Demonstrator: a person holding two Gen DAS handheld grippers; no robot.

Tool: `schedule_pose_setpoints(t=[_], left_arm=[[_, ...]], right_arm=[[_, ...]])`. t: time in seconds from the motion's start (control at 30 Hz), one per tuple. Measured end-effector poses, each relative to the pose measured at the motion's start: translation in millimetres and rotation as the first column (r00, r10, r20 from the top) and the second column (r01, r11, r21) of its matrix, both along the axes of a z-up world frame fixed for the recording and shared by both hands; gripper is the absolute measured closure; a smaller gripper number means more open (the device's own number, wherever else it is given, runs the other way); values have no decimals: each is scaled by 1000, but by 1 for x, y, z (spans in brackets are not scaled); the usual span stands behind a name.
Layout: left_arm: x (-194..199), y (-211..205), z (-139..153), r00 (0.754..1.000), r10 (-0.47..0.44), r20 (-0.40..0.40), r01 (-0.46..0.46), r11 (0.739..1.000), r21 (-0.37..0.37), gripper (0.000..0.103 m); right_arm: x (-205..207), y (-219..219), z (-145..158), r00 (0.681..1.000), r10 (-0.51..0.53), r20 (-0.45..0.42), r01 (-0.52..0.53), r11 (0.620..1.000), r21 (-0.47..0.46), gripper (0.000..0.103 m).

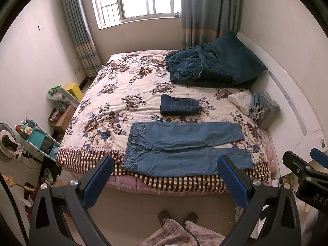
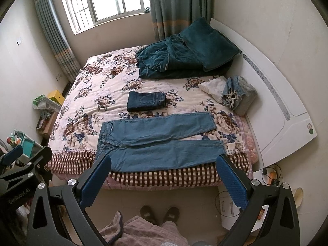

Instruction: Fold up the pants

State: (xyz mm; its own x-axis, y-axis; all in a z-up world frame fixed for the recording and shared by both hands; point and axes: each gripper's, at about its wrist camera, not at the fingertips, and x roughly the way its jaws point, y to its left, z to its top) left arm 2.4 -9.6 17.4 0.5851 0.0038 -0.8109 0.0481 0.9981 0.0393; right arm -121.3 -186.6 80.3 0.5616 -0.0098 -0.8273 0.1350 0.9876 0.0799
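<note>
Item: light blue jeans (image 1: 184, 147) laid flat on the bed (image 1: 106, 110), along its near edge.
Long axis: parallel to that edge; waistband toward the left corner, cuffs toward the right.
Left gripper (image 1: 167, 176): jaws wide apart, empty, above the near edge, nearer the waistband.
Right gripper (image 2: 164, 175): jaws wide apart, empty, nearer the cuffs.
Judgement: jeans lie ahead and below both; each gripper suits its own end.

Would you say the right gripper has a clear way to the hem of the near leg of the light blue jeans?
Probably yes. The right gripper is open and holds nothing, and the light blue jeans lie flat at the bed's near edge, the near leg's hem uncovered ahead of it.
</note>
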Motion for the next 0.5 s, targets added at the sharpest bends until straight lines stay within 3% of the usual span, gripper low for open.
schedule_pose_setpoints(t=[0.5], left_arm=[[1, -3, -2, 1000, 0, 10, 0, 1000, -6, 0]], right_arm=[[10, -9, 8, 1000, -1, 8, 1, 1000, 6, 0]])
